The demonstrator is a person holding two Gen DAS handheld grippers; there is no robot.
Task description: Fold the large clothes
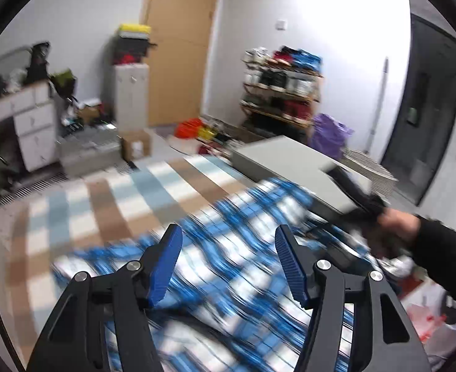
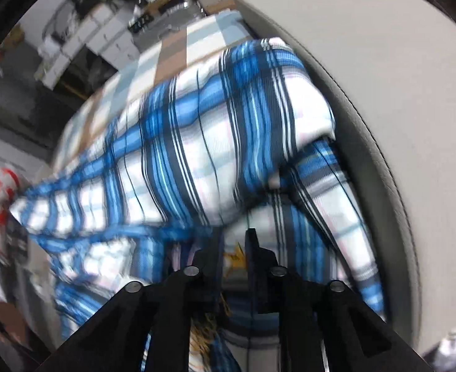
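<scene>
shirt lies bunched on bed, against headboard | left gripper fingers apart, empty, above shirt | my right gripper fingers nearly closed, grip unclear | risk: thin pinch slips, fold collapses toward headboard

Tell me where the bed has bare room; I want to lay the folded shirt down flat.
The checked bedspread lies bare on the left and toward the far end, bordered by the plaid shirt on the right. The right side is crowded: the shirt bunches against the grey headboard, where the right gripper works.
</scene>
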